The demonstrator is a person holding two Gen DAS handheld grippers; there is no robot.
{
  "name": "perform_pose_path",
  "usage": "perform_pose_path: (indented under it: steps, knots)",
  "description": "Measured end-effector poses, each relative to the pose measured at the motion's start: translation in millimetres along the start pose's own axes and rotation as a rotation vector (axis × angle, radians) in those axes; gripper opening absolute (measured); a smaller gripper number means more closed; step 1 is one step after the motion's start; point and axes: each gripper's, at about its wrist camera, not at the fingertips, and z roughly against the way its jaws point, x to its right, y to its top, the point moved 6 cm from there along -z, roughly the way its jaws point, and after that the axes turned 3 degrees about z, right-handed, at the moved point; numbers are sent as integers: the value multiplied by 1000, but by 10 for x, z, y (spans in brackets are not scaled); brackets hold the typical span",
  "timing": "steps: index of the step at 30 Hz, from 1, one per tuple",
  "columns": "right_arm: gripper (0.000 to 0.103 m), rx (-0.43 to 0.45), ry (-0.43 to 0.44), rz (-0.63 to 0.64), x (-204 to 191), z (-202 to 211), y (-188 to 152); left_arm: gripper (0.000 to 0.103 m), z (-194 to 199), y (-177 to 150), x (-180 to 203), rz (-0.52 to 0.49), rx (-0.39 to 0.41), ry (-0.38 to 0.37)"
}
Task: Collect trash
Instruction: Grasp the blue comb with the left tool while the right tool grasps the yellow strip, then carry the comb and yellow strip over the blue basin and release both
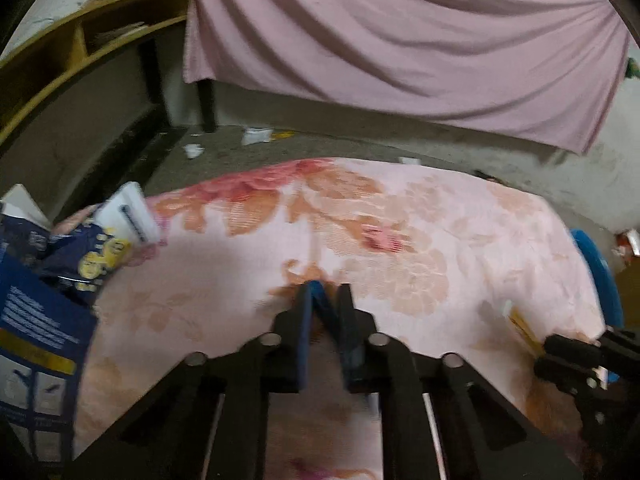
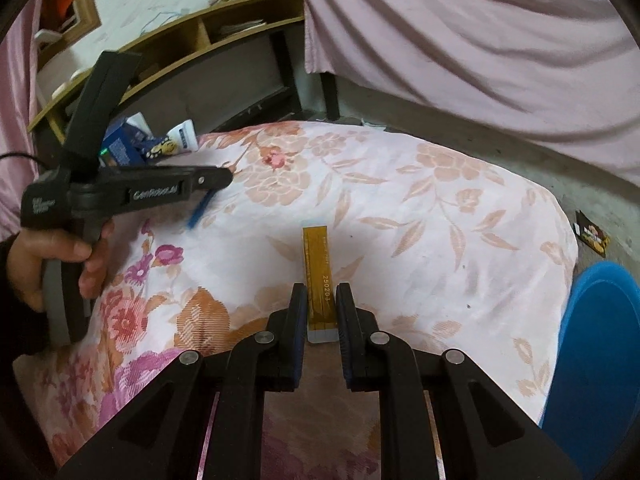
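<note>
Left wrist view: we look along the left gripper [image 1: 324, 292], held over a floral bedspread [image 1: 400, 216]. Its blue-padded fingers [image 1: 310, 320] converge at the tips and appear empty, though motion blur keeps us from being certain. At the left edge of the bed sits a heap of blue boxes [image 1: 40, 320] with a white packet [image 1: 128, 212] on top. Far right, the right gripper [image 1: 576, 350] shows beside a yellow sachet [image 1: 522, 324], partly hidden. A blue bin [image 1: 600, 272] stands past the bed's right edge. On the bare floor beyond lie white paper scraps [image 1: 256, 135]. A pink sheet [image 1: 400, 40] hangs behind, and a wooden shelf [image 1: 80, 40] stands to the left.

Right wrist view: the right gripper [image 2: 321, 300] has its fingers either side of the yellow sachet [image 2: 318, 268], which lies flat on the bedspread [image 2: 440, 220]; we cannot tell whether the pads actually press it. The left gripper [image 2: 224, 178], held in a hand [image 2: 60, 256], hovers to the left, well apart from the sachet, and partly screens the blue boxes [image 2: 124, 144]. The blue bin [image 2: 596, 352] sits low at right, with a dark wrapper [image 2: 592, 232] on the floor near it.
</note>
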Motion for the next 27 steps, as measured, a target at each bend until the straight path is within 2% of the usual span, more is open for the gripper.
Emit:
perform_pose_path:
  steps: [3,6,11,17,21,27]
  knots:
    - [12,28,-7,-32,44,73,-19,4,78,-53,139,-11,25,-75]
    - [12,88,-26,-61,101,209,-25,4,249,-69,315,-46,93,-101]
    - [12,259,-26,-97,159,536,-16,3,551,-11,580,-76,190,-136]
    - [12,449,-67,-115,222,1033,-25,3,962,122,949,-121,331,-194]
    - [12,581,-143,-94,244,1429,-22,4,1241,193,1153,-129,423,-260]
    - [12,755,-284,-82,344,1963,-122,4,1743,241,1651,-187,608,-386]
